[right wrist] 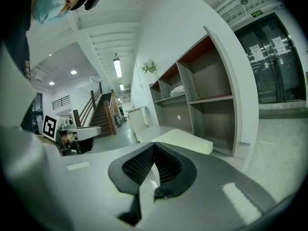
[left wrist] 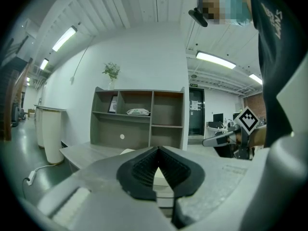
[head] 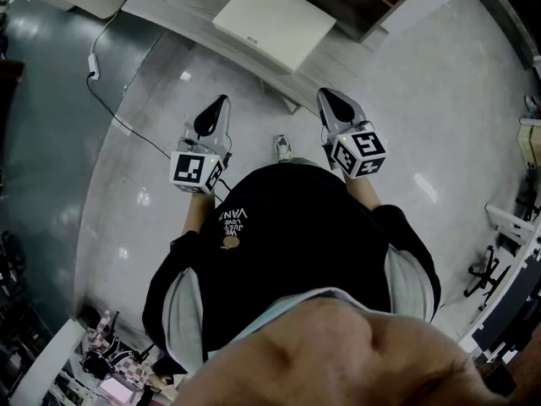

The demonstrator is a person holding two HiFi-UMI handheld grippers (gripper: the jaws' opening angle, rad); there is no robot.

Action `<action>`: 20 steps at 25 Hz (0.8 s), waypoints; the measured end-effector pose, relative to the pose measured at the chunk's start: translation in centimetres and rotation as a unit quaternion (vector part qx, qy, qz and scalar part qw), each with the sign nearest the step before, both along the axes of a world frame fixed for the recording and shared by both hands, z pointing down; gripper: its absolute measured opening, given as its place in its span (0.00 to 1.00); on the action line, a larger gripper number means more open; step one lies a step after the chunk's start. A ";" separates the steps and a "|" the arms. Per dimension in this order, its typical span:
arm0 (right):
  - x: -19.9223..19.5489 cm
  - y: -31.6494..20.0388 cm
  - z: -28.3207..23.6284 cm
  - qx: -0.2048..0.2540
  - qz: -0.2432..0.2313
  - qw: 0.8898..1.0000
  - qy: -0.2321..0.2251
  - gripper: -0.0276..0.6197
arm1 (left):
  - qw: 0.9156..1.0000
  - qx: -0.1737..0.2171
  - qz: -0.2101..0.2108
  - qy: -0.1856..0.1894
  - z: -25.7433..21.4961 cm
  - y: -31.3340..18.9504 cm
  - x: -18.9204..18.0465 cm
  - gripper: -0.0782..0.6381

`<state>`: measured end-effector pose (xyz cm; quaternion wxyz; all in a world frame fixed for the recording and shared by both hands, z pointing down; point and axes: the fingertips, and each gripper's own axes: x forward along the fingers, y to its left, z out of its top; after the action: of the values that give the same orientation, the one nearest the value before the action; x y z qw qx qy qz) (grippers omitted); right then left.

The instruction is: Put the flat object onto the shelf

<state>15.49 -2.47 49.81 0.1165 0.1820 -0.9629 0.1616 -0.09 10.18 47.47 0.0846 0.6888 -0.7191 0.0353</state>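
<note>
The black shirt [head: 287, 235] just below the camera carries pale print, only partly legible: "VAN". Ahead of it the left gripper [head: 220, 104] and the right gripper [head: 330, 98] are both closed tight, with nothing between their jaws, above a glossy pale floor [head: 423, 100]. Open floor lies between them and the low grey table [head: 169, 7], where the flat cream object [head: 273, 22] rests. Beyond stands the open-fronted shelf [left wrist: 139, 117]. A green exit sign [right wrist: 256, 13] hangs above the glass doors [right wrist: 274, 66].
</note>
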 end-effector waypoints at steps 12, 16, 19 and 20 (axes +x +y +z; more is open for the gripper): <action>-2.4 -4.6 0.6 0.000 -0.026 1.000 -0.008 0.04 | 1.000 0.008 -0.028 -0.003 0.2 -4.3 -2.0 0.11; -3.0 -5.0 0.8 -0.003 -0.027 1.000 -0.006 0.04 | 1.000 0.011 -0.029 -0.001 0.1 -4.7 -2.6 0.11; -3.8 -5.3 0.8 -0.006 -0.018 1.000 -0.007 0.04 | 1.000 0.012 -0.028 0.003 0.2 -5.1 -3.8 0.11; -4.1 -5.5 0.9 -0.007 -0.014 1.000 -0.007 0.04 | 1.000 0.012 -0.026 0.004 0.2 -5.3 -4.3 0.11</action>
<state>11.39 -7.94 50.68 0.1130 0.1667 -0.9651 0.1675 -4.37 4.90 47.70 0.0802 0.6709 -0.7369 0.0213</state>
